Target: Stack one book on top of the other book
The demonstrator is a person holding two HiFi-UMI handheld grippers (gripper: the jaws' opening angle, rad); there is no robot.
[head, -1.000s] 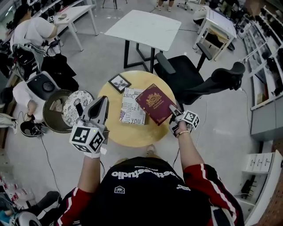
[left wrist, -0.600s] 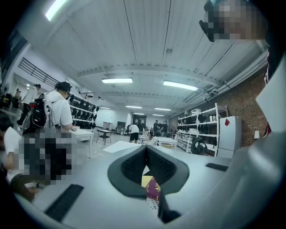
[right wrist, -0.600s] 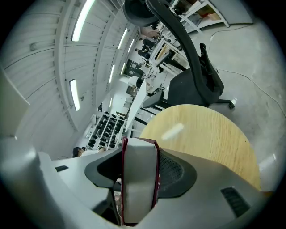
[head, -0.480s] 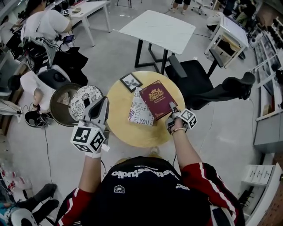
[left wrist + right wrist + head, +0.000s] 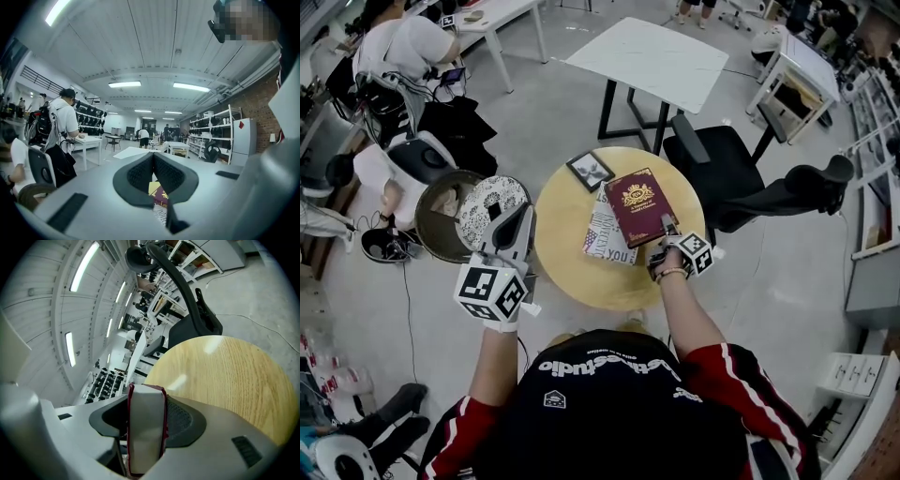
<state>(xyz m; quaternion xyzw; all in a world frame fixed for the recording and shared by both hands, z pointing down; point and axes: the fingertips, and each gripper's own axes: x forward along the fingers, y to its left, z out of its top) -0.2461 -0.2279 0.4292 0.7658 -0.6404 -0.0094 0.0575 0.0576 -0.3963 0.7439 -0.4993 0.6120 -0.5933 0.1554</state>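
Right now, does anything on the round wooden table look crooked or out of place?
Yes. The dark red hardcover book, clamped at its near corner by the right gripper, sits skewed over the white book with black lettering, covering only its right part, so their edges do not line up. Nothing looks spilled or damaged.

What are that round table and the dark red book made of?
Round table: light wood or wood-look veneer, semi-gloss; grain lines and glare patches show. Dark red book: probably a stiff board cover with gold stamping; pale paper page edges.
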